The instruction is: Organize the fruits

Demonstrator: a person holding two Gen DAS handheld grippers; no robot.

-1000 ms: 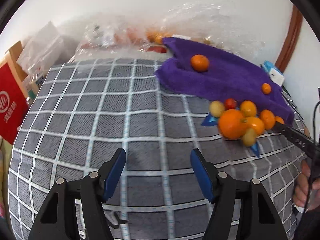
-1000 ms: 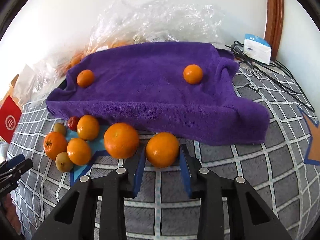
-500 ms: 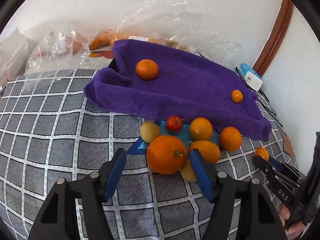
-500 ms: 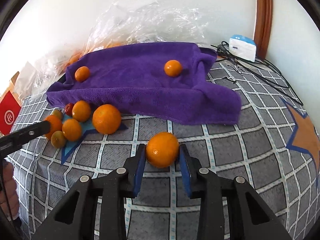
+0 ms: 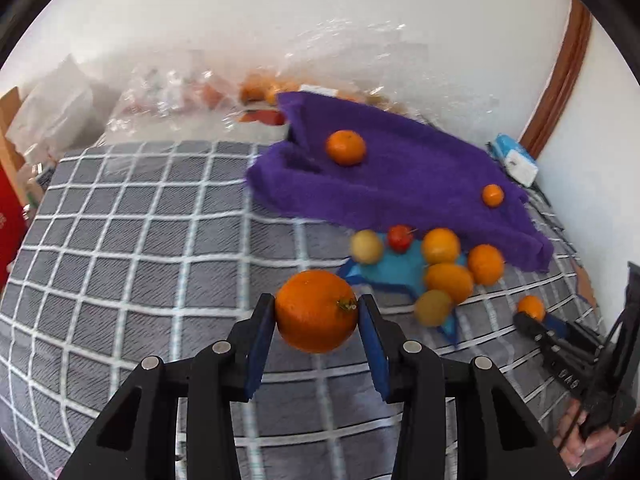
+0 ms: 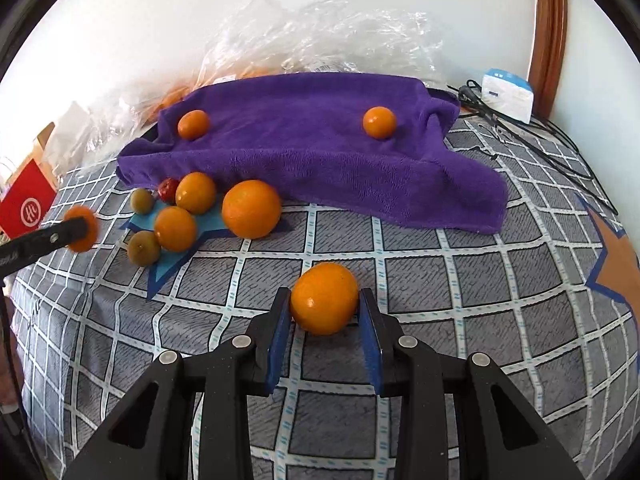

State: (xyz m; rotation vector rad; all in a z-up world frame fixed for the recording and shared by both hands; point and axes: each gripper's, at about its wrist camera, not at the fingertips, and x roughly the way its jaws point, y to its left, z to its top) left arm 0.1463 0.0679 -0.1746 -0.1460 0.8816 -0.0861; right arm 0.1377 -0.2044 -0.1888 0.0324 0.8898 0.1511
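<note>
Grey checked bedding under a white wall fills the left wrist view, with crumpled clear plastic bags along the back. Up front, the left gripper pinches a large orange between its blue pads, holding it clear of the cover. Beyond it a purple towel carries two small oranges, one near its back edge and one farther right. A loose cluster of fruit sits on a blue star patch just in front of the towel: oranges, two yellow-green fruits and one small red fruit. At far right the other tool appears with a small orange-coloured fruit at its tip.

From the right wrist view, the right gripper brackets a mandarin that appears to rest on the bedding; the jaws sit close on both sides, though whether they are pressing cannot be told. The towel lies well beyond, holding the same two small oranges. The cluster waits at its near left edge, with a white charger and cables at the right.

Judging by this layout, sorting looks early: two fruits on the towel, two at the grippers, about seven left in the cluster.
</note>
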